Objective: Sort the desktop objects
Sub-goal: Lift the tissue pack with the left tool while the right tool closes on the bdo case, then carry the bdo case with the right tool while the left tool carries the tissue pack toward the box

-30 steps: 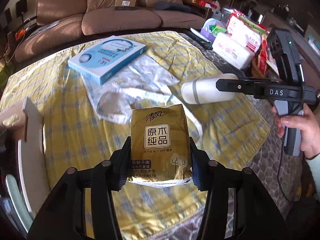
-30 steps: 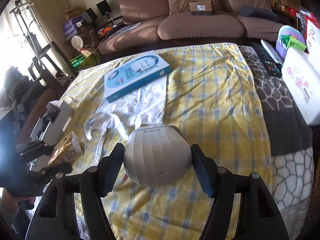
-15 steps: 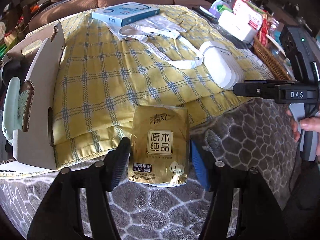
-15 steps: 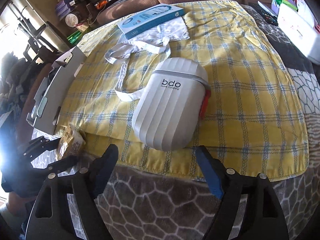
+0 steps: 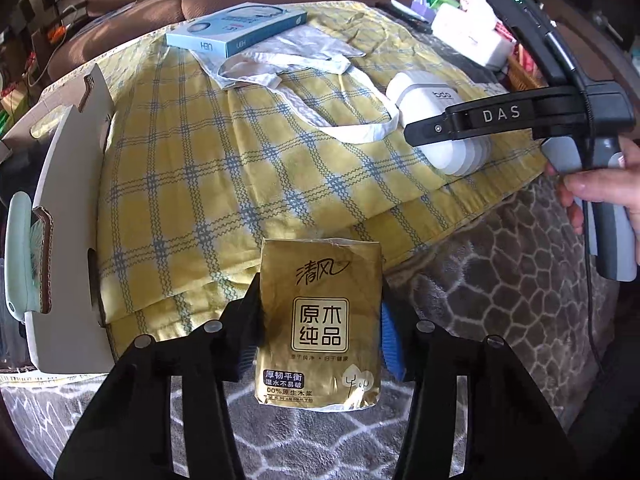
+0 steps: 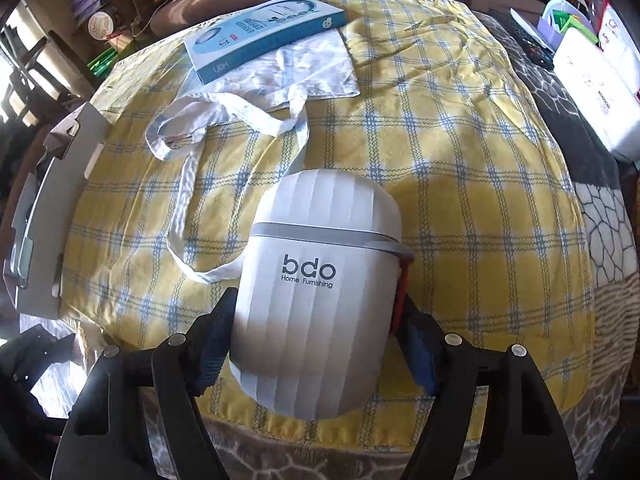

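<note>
The left tool (image 5: 320, 320) grips a gold tissue pack (image 5: 319, 328) by its 2 long sides, the pack upright between the pads and held over the near edge of the yellow plaid cloth (image 5: 224, 168) and the grey patterned cover (image 5: 500, 280) beneath it. The right tool (image 6: 316, 340) is closed on a white ribbed container (image 6: 316, 292) marked "bdo Home Furnishing", its pads pressing the left and right flanks; the container lies on its side near the cloth's near edge, a grey band around its middle and a red tab on its right side. In the left wrist view that same container (image 5: 436, 120) sits to the right, partly behind the right tool's black arm. Farther back, a white tote bag (image 6: 280, 76) lies flat with its straps trailing toward the container, and a blue flat box (image 6: 264, 32) rests on the bag's far left corner. A white cardboard box (image 5: 72, 240) stands at the worktop's left edge.
</note>
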### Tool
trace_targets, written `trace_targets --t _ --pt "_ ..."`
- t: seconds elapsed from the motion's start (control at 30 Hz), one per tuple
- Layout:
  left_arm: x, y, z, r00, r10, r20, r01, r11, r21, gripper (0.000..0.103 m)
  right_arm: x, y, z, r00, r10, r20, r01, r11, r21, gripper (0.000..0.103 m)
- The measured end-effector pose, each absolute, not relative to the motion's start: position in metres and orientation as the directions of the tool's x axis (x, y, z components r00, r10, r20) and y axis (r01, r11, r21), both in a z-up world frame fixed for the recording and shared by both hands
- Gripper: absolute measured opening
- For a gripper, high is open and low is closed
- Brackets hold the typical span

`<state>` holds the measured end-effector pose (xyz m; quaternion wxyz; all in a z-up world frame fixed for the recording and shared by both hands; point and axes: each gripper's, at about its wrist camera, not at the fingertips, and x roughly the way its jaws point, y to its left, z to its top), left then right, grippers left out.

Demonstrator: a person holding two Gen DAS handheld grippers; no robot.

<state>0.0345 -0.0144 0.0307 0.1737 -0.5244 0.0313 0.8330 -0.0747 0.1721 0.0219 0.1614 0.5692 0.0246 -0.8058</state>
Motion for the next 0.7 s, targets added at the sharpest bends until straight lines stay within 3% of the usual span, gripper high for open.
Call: trace_targets --t 0.3,0.33,0.37,0.47,0.7 --pt "0.053 -0.058 0.082 -0.445 0.387 -0.808 -0.312 -0.912 -0.266 0.047 -0.049 0.188 0.074 -0.34 -0.336 -0.878 0.305 -0.923 0.235 0.066" --pt "0.054 -0.064 0.089 -0.453 0.394 -0.799 -0.308 -0.911 -0.275 0.047 -0.047 0.187 0.078 -0.325 -0.362 -0.874 0.306 -0.914 0.265 0.06" --pt "0.055 -0.071 0.095 -0.464 0.401 -0.79 -0.306 -0.909 -0.282 0.047 -0.046 0.185 0.082 -0.31 -0.392 -0.866 0.303 -0.904 0.3 0.046" --pt "0.059 -0.091 0.112 -0.49 0.412 -0.768 -0.291 -0.908 -0.301 0.047 -0.042 0.175 0.093 -0.287 -0.454 -0.844 0.297 -0.88 0.372 0.045" --pt "0.075 -0.114 0.117 -0.501 0.406 -0.764 -0.276 -0.912 -0.304 0.047 -0.028 0.155 0.099 -0.305 -0.46 -0.834 0.316 -0.875 0.366 0.045"
